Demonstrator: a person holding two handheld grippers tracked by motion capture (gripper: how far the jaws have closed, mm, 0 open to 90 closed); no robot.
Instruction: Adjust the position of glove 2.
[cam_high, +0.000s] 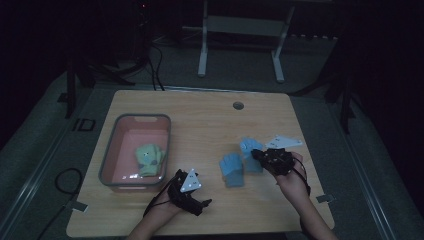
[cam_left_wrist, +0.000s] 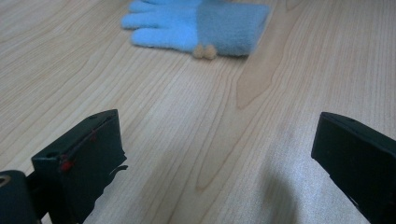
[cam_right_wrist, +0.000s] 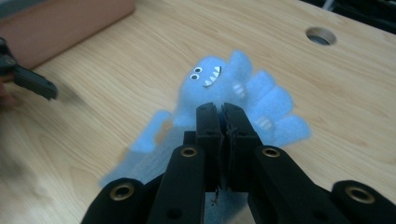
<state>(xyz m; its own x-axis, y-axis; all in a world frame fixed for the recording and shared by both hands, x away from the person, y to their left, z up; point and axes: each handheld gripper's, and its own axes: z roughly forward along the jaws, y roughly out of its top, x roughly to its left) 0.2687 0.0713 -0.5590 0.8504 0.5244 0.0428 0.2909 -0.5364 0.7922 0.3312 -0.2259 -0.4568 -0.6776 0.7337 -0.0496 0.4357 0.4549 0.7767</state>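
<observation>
high view overhead, gripper views low, all sharing table (cam_high: 210, 125)

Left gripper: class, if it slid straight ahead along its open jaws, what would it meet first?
Probably the blue glove lying flat ahead of the left gripper. Bare table lies between them, and the glove sits slightly left of the line, so depth is uncertain.

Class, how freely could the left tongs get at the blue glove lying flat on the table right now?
Probably freely: the left tongs are open with bare wooden table between them and the flat blue glove. The right tongs are busy, shut on the other blue glove.
</observation>
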